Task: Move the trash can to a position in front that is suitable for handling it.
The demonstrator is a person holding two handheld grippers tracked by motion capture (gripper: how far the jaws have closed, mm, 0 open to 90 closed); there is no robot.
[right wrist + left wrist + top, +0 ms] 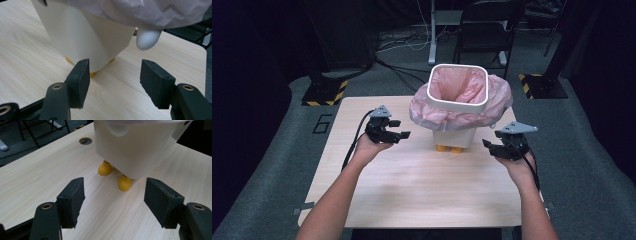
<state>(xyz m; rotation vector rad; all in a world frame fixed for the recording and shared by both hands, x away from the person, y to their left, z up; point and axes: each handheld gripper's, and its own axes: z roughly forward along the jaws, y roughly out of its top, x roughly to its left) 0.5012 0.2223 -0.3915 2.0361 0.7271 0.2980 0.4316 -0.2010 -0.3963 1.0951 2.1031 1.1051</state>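
Now | white bin [455, 102] with pink liner [462, 95]: upright mid-table [412, 180] on yellow feet [124, 183] | left gripper [396, 129]: jaws spread, empty; beside bin | right gripper [490, 145]: jaws spread, empty; beside bin

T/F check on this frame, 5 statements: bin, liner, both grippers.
1. The white bin stands on the wooden table. True.
2. A pink bag lines the bin and folds over its rim. True.
3. The left gripper is shut on the bin's wall. False: its jaws stand open with nothing between them, short of the bin.
4. The bin's feet are blue. False: they are yellow-orange.
5. The right gripper holds the bag. False: it is open and empty, beside the bin on the person's right.
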